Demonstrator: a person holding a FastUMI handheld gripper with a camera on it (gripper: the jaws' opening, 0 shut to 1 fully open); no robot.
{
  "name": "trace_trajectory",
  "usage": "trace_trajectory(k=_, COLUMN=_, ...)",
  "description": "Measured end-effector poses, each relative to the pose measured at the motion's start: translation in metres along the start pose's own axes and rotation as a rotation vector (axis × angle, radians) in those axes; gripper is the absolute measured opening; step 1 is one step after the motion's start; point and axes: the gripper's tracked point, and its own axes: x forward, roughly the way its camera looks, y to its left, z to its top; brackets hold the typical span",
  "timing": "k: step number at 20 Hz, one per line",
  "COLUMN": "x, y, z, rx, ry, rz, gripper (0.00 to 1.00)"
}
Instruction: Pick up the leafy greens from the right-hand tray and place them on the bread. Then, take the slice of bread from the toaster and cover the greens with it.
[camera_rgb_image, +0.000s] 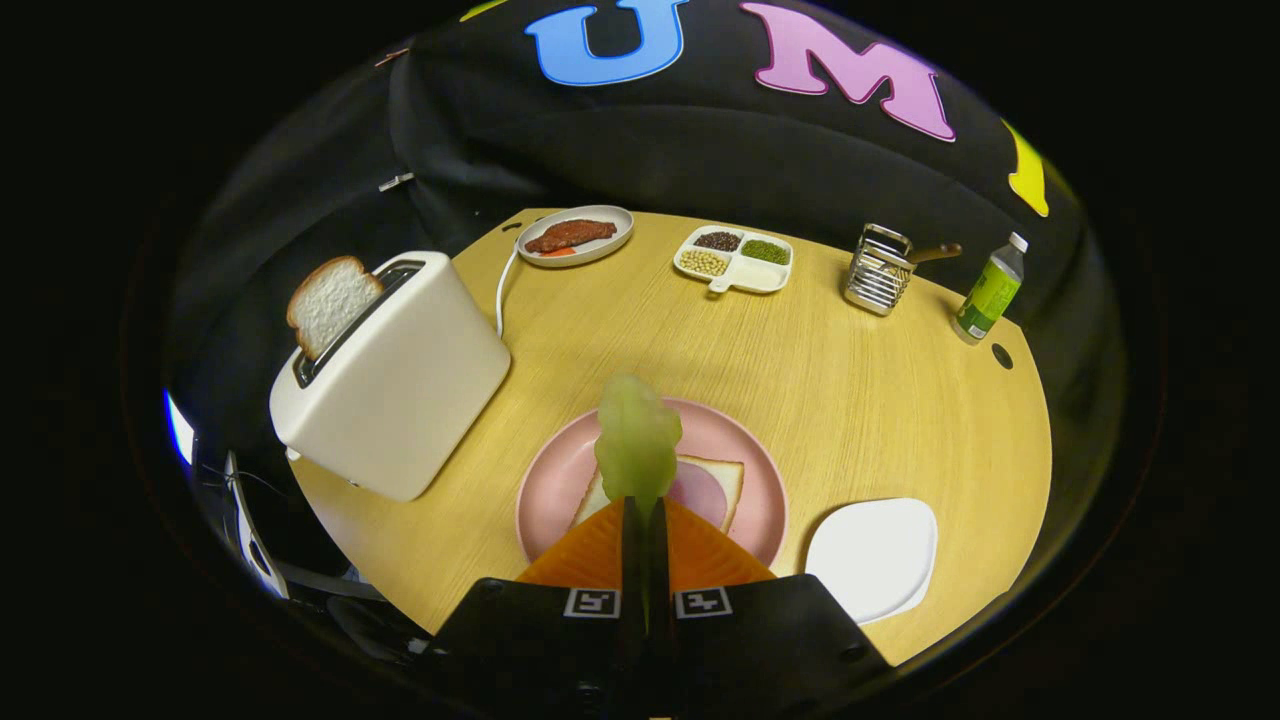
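Observation:
My gripper (645, 505) is shut on the stem end of a pale leafy green (637, 440), which sticks up past the fingertips. The leaf hangs over a pink plate (560, 470). On that plate lies a bread slice (722, 482) with a round pink slice of meat on top, just ahead of the fingers. A white toaster (400, 375) stands to the left, with a slice of bread (330, 302) poking out of its slot. A white tray (875, 555) lies bare to the right of the plate.
At the table's far side stand a grey plate with meat (575, 236), a divided dish of beans (735, 260), a metal rack (880, 268) and a green bottle (988, 290). The toaster's white cord (500, 290) runs toward the grey plate.

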Motion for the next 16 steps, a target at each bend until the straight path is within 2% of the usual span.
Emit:
trace_trajectory(k=5, x=0.010, y=-0.001, z=-0.006, rx=-0.040, ry=0.014, rz=-0.041, gripper=0.08)
trace_trajectory(k=10, x=0.016, y=-0.006, z=-0.006, rx=-0.043, ry=0.015, rz=-0.068, gripper=0.23)
trace_trajectory(k=13, x=0.019, y=-0.008, z=-0.004, rx=-0.029, ry=0.010, rz=-0.077, gripper=0.26)
trace_trajectory(k=16, x=0.014, y=-0.002, z=0.002, rx=-0.023, ry=-0.013, rz=-0.065, gripper=0.64)
